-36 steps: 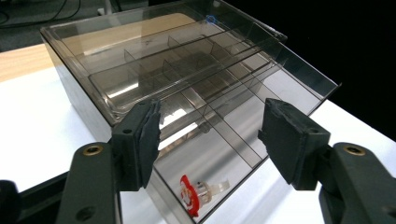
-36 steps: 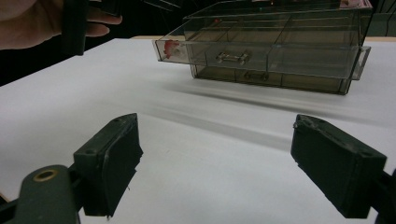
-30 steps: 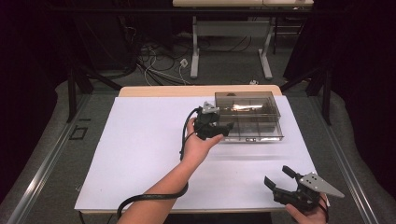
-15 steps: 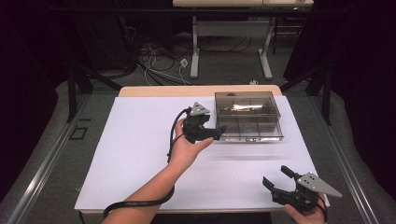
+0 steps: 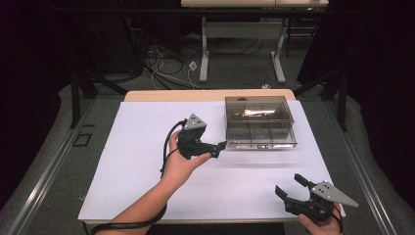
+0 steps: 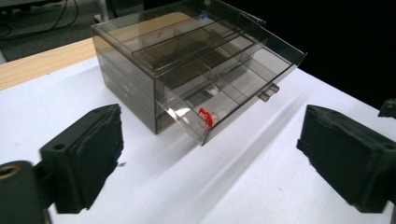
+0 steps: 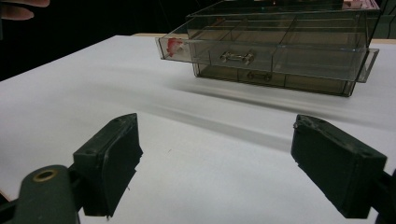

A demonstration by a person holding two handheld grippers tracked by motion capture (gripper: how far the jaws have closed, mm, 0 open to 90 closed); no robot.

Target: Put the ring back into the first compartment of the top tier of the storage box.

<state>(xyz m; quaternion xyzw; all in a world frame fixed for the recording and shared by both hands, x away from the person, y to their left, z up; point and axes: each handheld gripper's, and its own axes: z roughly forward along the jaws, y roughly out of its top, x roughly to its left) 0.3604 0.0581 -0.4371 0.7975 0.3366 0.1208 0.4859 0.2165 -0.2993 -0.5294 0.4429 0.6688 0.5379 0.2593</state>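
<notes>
Left gripper (image 5: 219, 148): centre of the high view, off the drawer front it sat against a second ago and now left of the box; jaws have just been opening, wide apart, nothing between them.
Right gripper (image 5: 289, 188): lower right of the high view, same place as before; jaws apart, empty.
Drawer box (image 5: 259, 122): clear smoky plastic, upper right of the white table (image 5: 137, 147); top drawer (image 6: 219, 100) pulled out.
Red piece (image 6: 205, 117): in the open drawer's corner compartment.
Writing: none readable.
</notes>
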